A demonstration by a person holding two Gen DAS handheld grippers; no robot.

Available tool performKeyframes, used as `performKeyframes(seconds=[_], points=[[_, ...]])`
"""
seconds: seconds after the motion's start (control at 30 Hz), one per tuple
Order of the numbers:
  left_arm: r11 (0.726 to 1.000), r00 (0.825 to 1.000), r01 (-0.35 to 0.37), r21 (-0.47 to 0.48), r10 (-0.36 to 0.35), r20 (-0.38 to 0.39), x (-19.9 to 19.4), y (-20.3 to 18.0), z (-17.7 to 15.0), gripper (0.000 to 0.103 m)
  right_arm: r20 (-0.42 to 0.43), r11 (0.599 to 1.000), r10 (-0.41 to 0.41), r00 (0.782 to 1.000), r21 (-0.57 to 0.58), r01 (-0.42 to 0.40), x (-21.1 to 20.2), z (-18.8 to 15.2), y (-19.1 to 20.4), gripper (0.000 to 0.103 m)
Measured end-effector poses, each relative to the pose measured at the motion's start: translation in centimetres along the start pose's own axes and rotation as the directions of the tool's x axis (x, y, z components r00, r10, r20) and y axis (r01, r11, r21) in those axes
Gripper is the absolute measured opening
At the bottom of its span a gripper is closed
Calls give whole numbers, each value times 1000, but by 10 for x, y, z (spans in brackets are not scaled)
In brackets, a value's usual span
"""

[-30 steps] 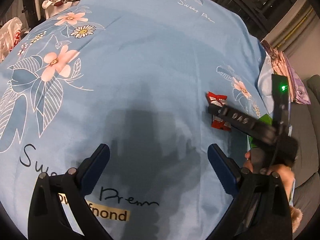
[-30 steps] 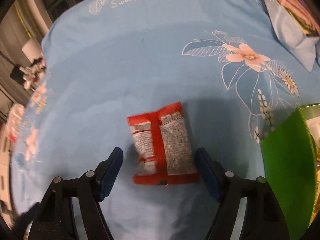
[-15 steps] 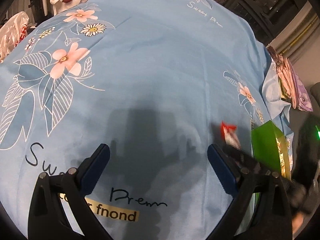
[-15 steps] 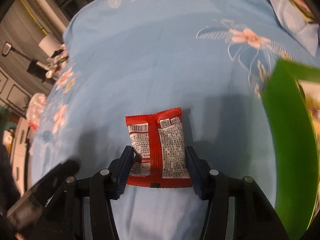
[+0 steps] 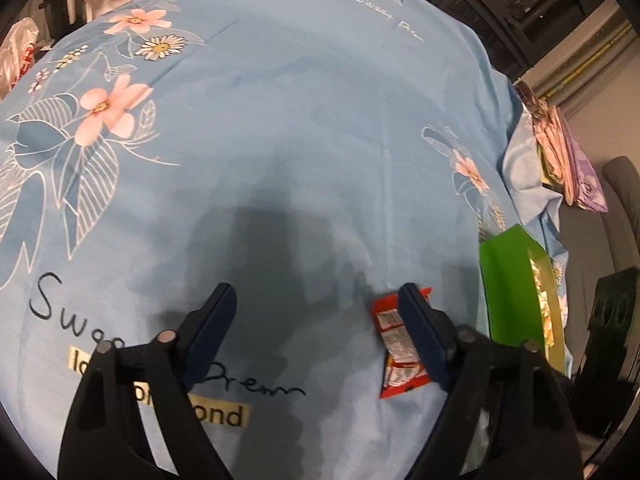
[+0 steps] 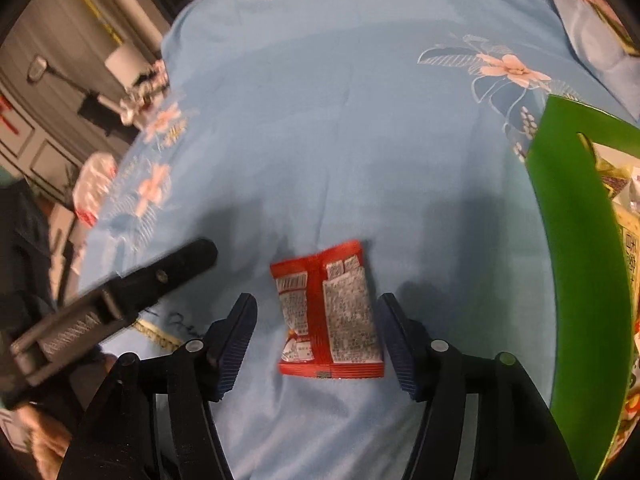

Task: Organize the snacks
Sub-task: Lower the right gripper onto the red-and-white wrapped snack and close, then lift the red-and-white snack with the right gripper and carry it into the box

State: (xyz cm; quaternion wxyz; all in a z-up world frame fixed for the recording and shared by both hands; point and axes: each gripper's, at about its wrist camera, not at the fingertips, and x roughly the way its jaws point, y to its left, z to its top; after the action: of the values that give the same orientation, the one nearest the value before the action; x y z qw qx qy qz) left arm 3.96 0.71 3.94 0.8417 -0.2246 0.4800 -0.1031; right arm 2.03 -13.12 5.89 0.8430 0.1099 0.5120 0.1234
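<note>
I see a blue floral bedsheet [image 6: 320, 120]; on it lie a red snack packet [image 6: 330, 316] and a green box [image 6: 576, 248].

Bedroom: floral bedsheet [image 5: 280, 120], bedside lamp [image 6: 124, 62]

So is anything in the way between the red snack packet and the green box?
Nothing visible. The red snack packet lies on bare blue sheet between the open right tongs, and only sheet separates it from the green box.
</note>
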Motion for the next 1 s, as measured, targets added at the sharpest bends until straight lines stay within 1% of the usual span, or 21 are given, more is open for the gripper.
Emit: performKeyframes(seconds=[0.07, 0.1, 0.13, 0.17, 0.27, 0.33, 0.4, 0.47, 0.57, 0.63, 0.7, 0.73, 0.77, 0.83, 0.9, 1.0], points=[[1000, 1000, 21, 17, -21, -21, 3, -5, -3, 74, 39, 999, 36, 999, 34, -37, -8, 1, -8, 63], [999, 999, 41, 27, -40, -37, 5, -9, -5, 73, 50, 997, 56, 997, 51, -58, -11, 3, -13, 63], [998, 997, 59, 34, -57, -48, 7, -12, -6, 70, 55, 994, 76, 996, 70, -79, -13, 3, -17, 63], [996, 994, 87, 38, -84, -69, 9, -16, -9, 67, 55, 992, 93, 994, 86, -98, -13, 3, -21, 63], [989, 985, 139, 47, -134, -112, 15, -26, -15, 61, 42, 974, 158, 987, 157, -162, -6, 5, -32, 63], [986, 981, 154, 61, -145, -132, 18, -31, -19, 61, 35, 964, 184, 982, 189, -188, 0, 5, -35, 63], [983, 974, 168, 67, -156, -162, 23, -36, -23, 59, 27, 957, 212, 977, 199, -213, 5, 6, -36, 60], [982, 969, 178, 69, -162, -185, 25, -39, -27, 52, 13, 946, 240, 971, 220, -237, 10, 5, -38, 57], [977, 963, 196, 81, -176, -203, 30, -46, -33, 45, -10, 942, 253, 967, 232, -244, 18, 4, -39, 56], [977, 962, 191, 91, -169, -213, 34, -48, -35, 43, -49, 939, 262, 964, 242, -243, 25, 3, -40, 56], [978, 968, 172, 117, -145, -204, 39, -52, -37, 38, -70, 939, 263, 962, 250, -239, 31, 2, -40, 56], [978, 972, 156, 139, -127, -196, 39, -54, -38, 34, -79, 941, 261, 962, 243, -235, 34, 2, -38, 56], [976, 975, 151, 156, -121, -189, 40, -55, -38, 32, -78, 945, 255, 964, 231, -231, 35, 2, -36, 54], [975, 974, 156, 157, -126, -187, 40, -54, -38, 33, -79, 956, 229, 970, 207, -208, 34, 1, -32, 51], [975, 974, 163, 151, -135, -183, 40, -53, -37, 32, -77, 964, 203, 976, 191, -186, 33, 0, -28, 43], [974, 976, 163, 156, -136, -167, 36, -54, -37, 32, -65, 967, 201, 978, 174, -187, 29, -1, -27, 42]])
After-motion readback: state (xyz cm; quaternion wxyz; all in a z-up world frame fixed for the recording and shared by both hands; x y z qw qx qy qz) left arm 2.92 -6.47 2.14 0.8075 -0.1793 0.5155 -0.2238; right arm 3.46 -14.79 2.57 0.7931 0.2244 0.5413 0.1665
